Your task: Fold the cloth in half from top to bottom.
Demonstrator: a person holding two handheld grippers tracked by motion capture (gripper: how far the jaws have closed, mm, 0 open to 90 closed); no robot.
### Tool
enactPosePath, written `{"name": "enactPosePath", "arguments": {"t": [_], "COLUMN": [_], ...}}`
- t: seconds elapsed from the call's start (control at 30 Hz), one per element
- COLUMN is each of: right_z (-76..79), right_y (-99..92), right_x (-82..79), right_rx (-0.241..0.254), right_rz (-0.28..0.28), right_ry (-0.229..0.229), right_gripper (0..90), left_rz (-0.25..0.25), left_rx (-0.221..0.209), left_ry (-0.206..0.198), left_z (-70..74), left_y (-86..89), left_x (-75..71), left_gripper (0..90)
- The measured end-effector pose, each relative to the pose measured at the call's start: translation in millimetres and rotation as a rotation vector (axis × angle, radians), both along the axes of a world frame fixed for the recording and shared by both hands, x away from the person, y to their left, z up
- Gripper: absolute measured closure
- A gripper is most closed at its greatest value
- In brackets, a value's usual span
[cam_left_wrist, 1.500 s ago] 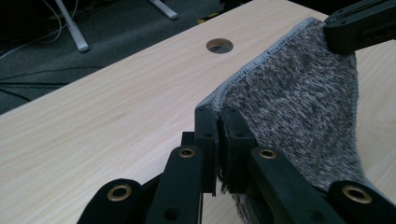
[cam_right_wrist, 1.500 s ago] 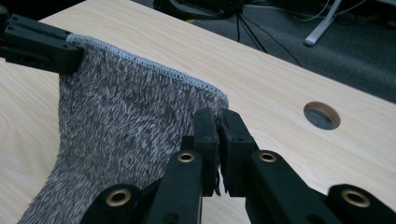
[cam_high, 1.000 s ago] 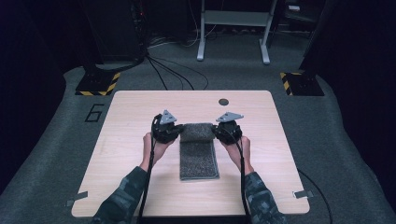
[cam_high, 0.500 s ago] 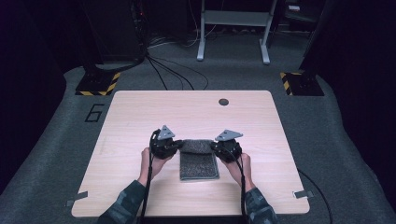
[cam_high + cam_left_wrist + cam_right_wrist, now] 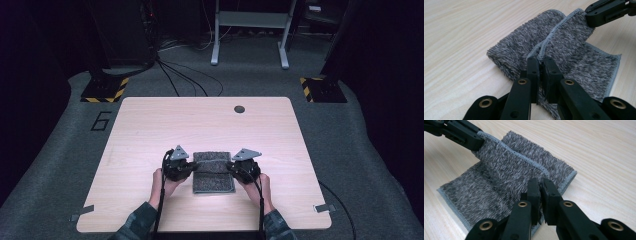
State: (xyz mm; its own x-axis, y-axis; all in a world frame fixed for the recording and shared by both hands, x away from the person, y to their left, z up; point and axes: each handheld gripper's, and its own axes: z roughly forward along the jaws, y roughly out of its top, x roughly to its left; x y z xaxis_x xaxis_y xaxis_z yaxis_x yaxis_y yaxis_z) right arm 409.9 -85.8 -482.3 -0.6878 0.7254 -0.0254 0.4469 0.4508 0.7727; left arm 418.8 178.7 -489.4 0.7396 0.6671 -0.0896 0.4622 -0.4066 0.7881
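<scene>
A grey fluffy towel (image 5: 214,180) lies on the pale wooden table (image 5: 150,130), near the front middle, with its far part lifted and doubled back over the rest. My left gripper (image 5: 189,169) is shut on the left end of the raised hemmed edge, and my right gripper (image 5: 233,169) is shut on the right end. In the left gripper view the gripper (image 5: 541,59) pinches the hem of the towel (image 5: 574,50), with the other gripper (image 5: 589,19) far up at the right. In the right gripper view the gripper (image 5: 540,182) grips the same hem of the towel (image 5: 499,185).
A small dark round hole (image 5: 239,109) sits near the table's far edge. Tape tabs (image 5: 325,207) mark the front corners. Beyond the table are floor cables (image 5: 185,80), yellow-black striped stand bases (image 5: 105,90) and a metal frame (image 5: 250,30).
Both hands have come toward the table's front edge and lower, carrying the towel's far edge over the rest. The towel now looks shorter, folded on itself.
</scene>
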Motion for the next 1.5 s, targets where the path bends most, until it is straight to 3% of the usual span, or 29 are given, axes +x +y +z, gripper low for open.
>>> {"name": "enactPosePath", "arguments": {"t": [0.2,0.4,0.5,0.57,0.6,0.67,0.77,0.87,0.93,1.03,1.23,1.33,1.5], "right_z": [-2.5,-1.8,1.8,6.3,9.7,14.3,15.8,8.5,1.7,-6.8,-17.9,-24.2,-33.9], "right_y": [-5.1,-12.4,-21.1,-30.0,-35.1,-39.5,-35.9,-23.2,-14.3,-5.3,-2.5,-3.4,-7.3], "right_x": [-7.6,-22.2,-32.6,-39.1,-41.1,-38.6,-26.3,-11.8,-6.5,-7.8,-18.5,-22.4,-29.4], "right_rx": [0.01,0.027,0.059,0.086,0.103,0.115,0.118,0.086,0.073,0.029,-0.025,-0.044,-0.025], "right_rz": [-0.006,0.003,0.002,-0.005,-0.018,-0.044,-0.077,-0.076,-0.067,-0.051,-0.043,-0.036,-0.052], "right_ry": [0.008,0.029,0.035,0.027,0.023,0.022,0.04,0.064,0.094,0.117,0.139,0.141,0.149], "right_gripper": [84.4,75.4,64.1,57.4,52.9,47.7,39.8,38.6,42.1,45.9,44.8,44.9,44.2], "left_rz": [-0.031,-0.106,-0.098,-0.065,-0.044,-0.011,0.061,0.083,0.073,0.051,0.031,0.032,0.03], "left_rx": [-0.021,-0.051,-0.066,-0.075,-0.087,-0.08,-0.033,0.03,0.056,0.098,0.182,0.183,0.191], "left_ry": [0.016,0.069,0.06,0.017,0.013,-0.01,-0.033,0.001,0.036,0.062,0.038,0.037,0.021], "left_z": [0.2,1.3,6.5,14.9,18.3,22.8,21.5,11.3,2.7,-6.7,-17.9,-22.0,-26.0], "left_y": [1.3,1.7,5.3,11.7,13.8,16.9,14.5,5.0,-1.3,-6.9,-13.0,-12.6,-10.6], "left_x": [-8.4,-22.8,-34.4,-42.3,-44.3,-41.5,-27.0,-11.8,-6.9,-9.6,-23.7,-27.2,-32.3], "left_gripper": [82.8,69.4,56.6,49.1,45.1,41.2,37.5,36.0,36.0,36.2,34.9,34.6,34.6]}}
